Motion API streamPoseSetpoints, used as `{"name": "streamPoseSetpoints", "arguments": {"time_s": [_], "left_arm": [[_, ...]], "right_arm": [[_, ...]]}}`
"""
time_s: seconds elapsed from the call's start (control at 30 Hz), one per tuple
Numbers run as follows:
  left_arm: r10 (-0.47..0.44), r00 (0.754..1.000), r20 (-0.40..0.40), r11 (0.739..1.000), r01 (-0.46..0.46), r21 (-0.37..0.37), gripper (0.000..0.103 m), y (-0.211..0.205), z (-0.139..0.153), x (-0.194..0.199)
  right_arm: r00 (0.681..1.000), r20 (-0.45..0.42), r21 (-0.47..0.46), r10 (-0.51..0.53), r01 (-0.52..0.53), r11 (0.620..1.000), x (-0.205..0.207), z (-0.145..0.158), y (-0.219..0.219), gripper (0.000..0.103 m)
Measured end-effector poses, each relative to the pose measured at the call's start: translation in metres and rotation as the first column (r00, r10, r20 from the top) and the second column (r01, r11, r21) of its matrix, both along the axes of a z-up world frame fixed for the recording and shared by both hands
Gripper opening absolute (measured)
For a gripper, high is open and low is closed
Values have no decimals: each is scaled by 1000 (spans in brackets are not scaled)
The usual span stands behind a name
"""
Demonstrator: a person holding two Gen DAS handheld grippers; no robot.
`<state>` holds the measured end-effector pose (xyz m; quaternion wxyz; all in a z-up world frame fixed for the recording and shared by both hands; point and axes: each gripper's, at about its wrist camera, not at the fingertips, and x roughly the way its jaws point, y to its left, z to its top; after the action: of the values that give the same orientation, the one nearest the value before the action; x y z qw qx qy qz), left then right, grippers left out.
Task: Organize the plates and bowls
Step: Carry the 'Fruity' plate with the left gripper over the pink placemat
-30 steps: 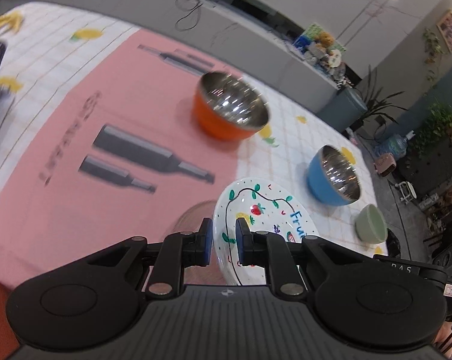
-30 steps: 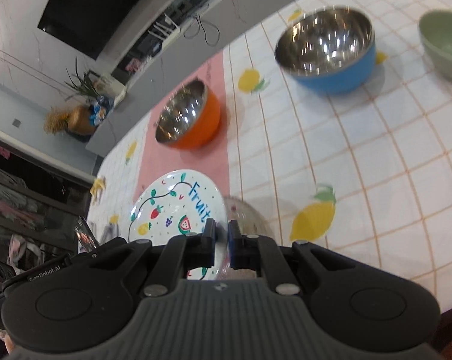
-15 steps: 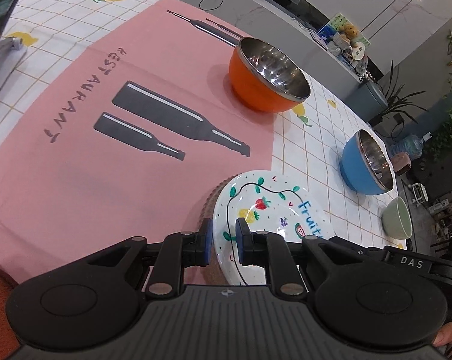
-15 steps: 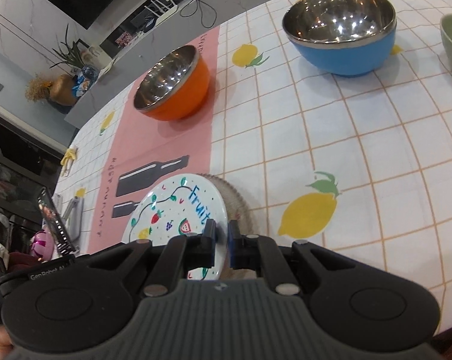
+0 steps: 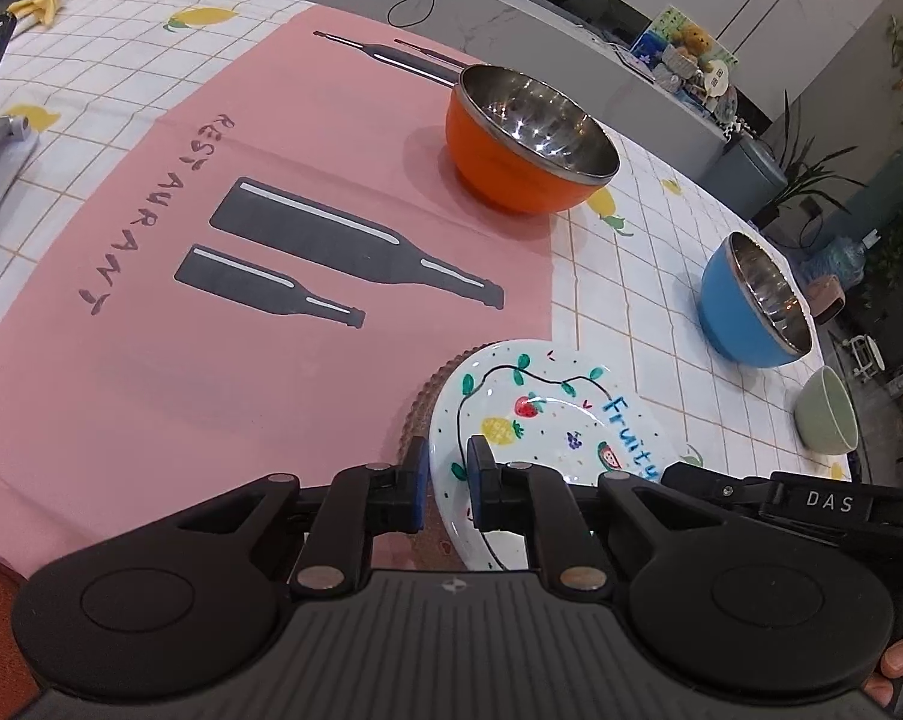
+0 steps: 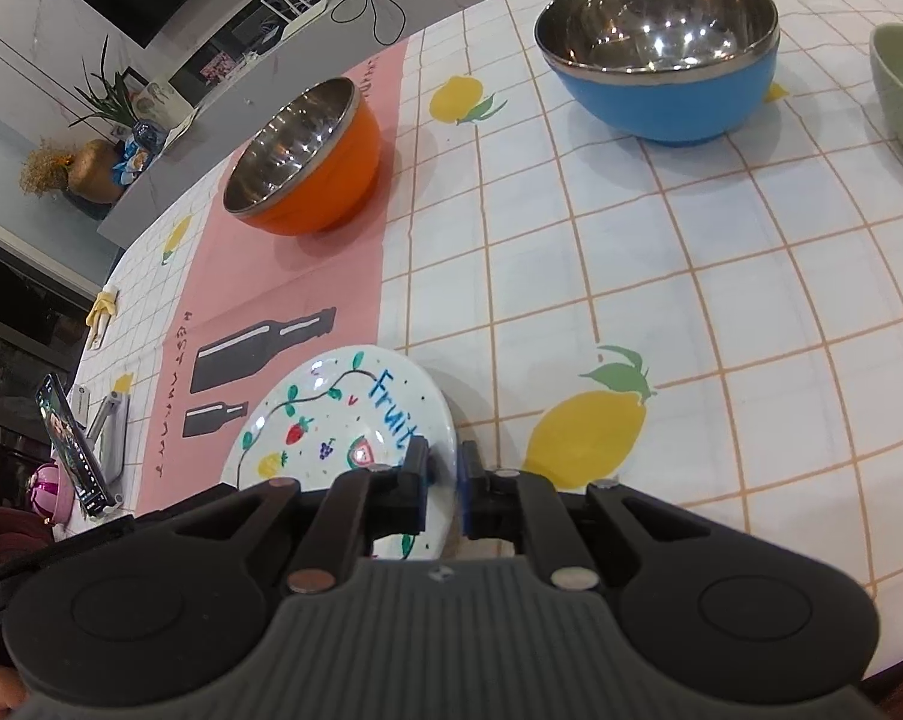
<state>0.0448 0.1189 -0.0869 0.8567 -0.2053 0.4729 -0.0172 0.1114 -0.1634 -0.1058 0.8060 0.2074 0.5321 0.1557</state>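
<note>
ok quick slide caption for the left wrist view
Left gripper clamps the fruit plate rim, orange bowl and blue bowl beyond.

Matte black grippers [image 5: 445, 483], blue-padded jaws, silver screws, ribbed grey housing, "DAS" marking.

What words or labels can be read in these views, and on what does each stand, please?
"RESTAURANT" on the pink mat.
"Fruity" on the plate, which both tools grip by its rim.
"DAS" on the right tool's body, seen from the left wrist.
The phone screen is too small to read.
</note>
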Motion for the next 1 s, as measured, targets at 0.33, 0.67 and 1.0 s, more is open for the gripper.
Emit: {"name": "streamPoseSetpoints", "arguments": {"time_s": [0.33,0.67,1.0], "left_arm": [[54,996,69,998,-56,39,23,3,7,-6],[100,994,44,995,-99,-24,41,10,-8,-7],[129,992,-8,987,-130,-92,41,10,-17,-10]], "right_arm": [[999,-40,30,-9,10,999,-2,-6,-1,35],[991,-41,119,-126,131,984,-10,-8,-28,15],[979,-132,179,-155,177,968,-10,-26,-28,22]]}}
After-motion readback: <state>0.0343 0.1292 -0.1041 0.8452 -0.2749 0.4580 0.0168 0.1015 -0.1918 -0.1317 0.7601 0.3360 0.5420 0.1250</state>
